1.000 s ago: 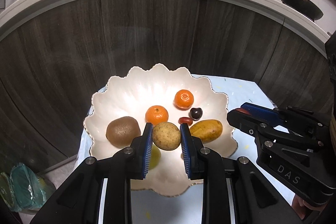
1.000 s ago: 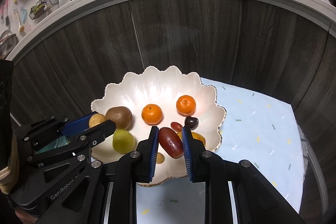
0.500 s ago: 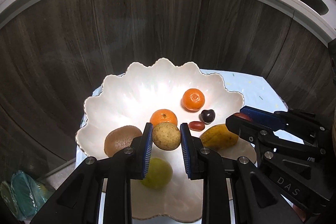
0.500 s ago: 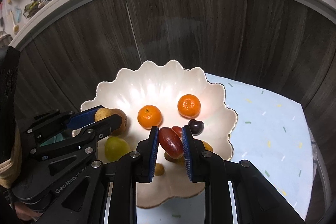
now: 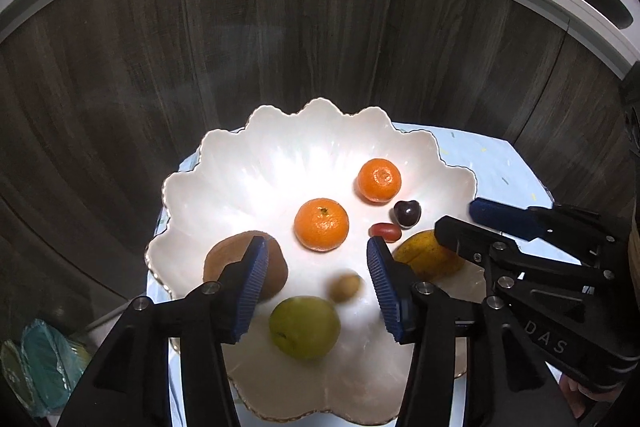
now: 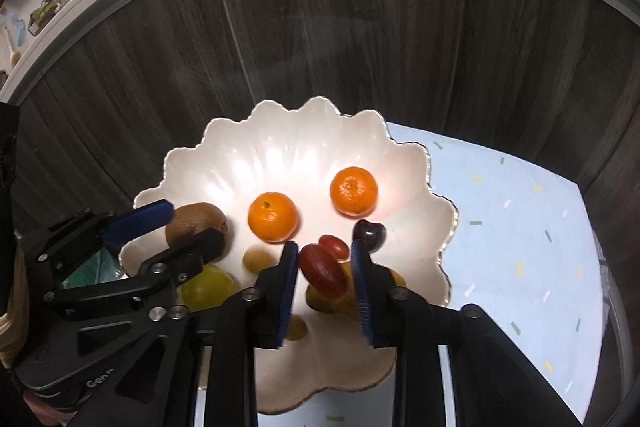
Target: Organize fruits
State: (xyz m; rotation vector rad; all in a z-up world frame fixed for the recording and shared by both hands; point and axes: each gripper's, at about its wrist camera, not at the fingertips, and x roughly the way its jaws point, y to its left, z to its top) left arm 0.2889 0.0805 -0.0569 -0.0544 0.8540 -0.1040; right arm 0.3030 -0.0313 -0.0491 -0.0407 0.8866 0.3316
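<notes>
A: White scalloped ceramic bowl [image 5: 224,163] sits on the pale blue speckled surface [image 6: 520,211]. Your left claw [image 5: 316,275] is spreading; the small tan round fruit [image 5: 345,287], blurred, is between its pads, touching neither.

B: Right one?

A: Your right claw [image 6: 325,269] is opening too. The dark red oblong fruit [image 6: 322,271] is between its pads over the bowl; can't tell if either pad touches it.

B: Rest of the fruit?

A: In the bowl: two oranges [image 5: 321,224], brown kiwi [image 5: 224,259], green round fruit [image 5: 305,327], yellow mango [image 5: 428,255], dark cherry [image 5: 407,213].
</notes>
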